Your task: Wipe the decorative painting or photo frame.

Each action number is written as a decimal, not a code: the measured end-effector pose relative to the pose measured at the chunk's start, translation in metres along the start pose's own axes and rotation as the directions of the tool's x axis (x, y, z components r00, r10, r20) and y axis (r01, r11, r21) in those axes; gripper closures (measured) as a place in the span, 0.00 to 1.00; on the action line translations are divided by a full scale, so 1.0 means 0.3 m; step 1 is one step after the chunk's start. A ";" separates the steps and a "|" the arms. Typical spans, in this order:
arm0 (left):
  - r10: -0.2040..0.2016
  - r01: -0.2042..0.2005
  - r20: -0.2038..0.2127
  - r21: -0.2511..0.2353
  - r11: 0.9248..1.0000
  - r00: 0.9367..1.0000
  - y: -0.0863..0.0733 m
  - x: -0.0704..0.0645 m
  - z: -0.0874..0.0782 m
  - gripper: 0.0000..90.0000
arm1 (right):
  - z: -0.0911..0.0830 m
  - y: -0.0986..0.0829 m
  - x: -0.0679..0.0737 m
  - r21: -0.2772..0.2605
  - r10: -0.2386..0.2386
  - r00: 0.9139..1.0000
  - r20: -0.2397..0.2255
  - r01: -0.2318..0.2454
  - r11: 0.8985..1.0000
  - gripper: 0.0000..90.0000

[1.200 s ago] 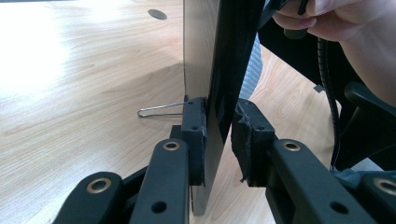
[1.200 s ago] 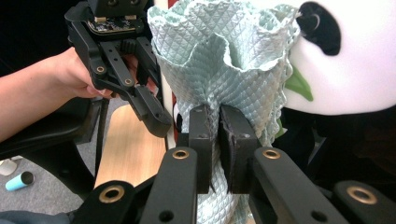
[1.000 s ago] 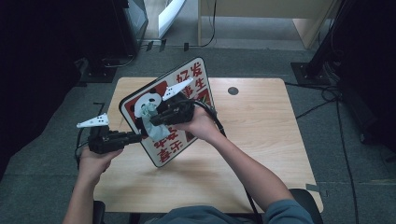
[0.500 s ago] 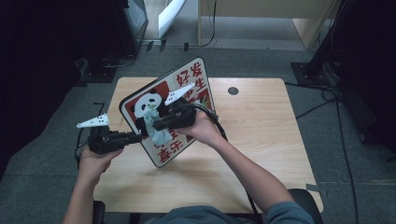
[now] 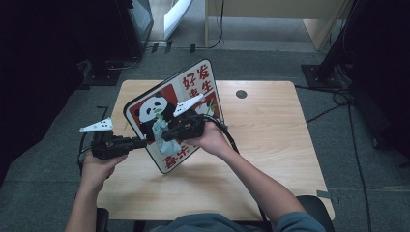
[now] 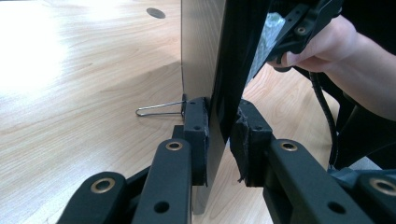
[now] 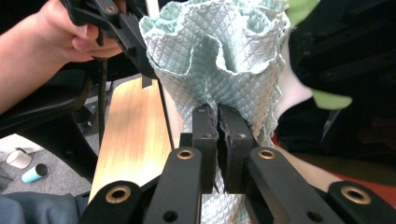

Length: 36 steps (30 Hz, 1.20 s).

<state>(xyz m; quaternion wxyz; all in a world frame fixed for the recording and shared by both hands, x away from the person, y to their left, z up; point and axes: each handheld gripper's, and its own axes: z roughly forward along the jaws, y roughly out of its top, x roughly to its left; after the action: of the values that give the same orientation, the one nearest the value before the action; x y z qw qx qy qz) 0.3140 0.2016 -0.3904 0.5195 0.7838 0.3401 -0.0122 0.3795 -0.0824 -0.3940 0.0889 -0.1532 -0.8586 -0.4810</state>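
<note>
Pale blue-green quilted cloth [image 7: 219,60] bunches up out of the right gripper [image 7: 217,140], whose jaws are pressed together on its lower folds. In the high view that right gripper [image 5: 162,133] holds the cloth [image 5: 159,129] against the printed face of the panda sign board [image 5: 167,104], just below the panda. The left gripper [image 6: 219,140] pinches the board's near edge [image 6: 219,70], one pad on the plain grey back, the other on the dark front. The board stands tilted on the wooden table [image 5: 270,135], propped by a thin wire stand [image 6: 159,109] at its back. Farther off, a round dark hole [image 5: 241,94] sits in the tabletop near its far edge.
</note>
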 end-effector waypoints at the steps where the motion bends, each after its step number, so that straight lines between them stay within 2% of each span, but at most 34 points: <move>1: -0.002 0.002 0.001 0.000 1.000 1.000 0.000 0.000 0.000 0.86 | 0.002 -0.004 -0.002 0.001 -0.002 1.000 -0.001 0.002 1.000 0.96; 14: 0.001 -0.001 0.003 0.002 1.000 1.000 0.000 0.000 -0.001 0.86 | 0.028 -0.077 -0.008 0.006 0.021 1.000 -0.008 -0.021 1.000 0.96; 22: 0.006 -0.006 0.004 0.000 1.000 1.000 -0.002 -0.001 -0.001 0.86 | 0.048 -0.123 -0.012 0.038 0.020 1.000 0.001 -0.020 0.999 0.96; 36: 0.012 -0.012 0.006 0.002 1.000 1.000 0.000 0.002 -0.004 0.86 | 0.080 -0.214 -0.030 0.077 0.056 0.998 0.000 -0.056 0.995 0.96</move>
<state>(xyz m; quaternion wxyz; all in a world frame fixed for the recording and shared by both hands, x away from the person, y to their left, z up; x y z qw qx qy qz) 0.3140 0.2027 -0.3901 0.5199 0.7863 0.3336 -0.0116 0.3655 -0.0949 -0.4606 0.1091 -0.1734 -0.8718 -0.4450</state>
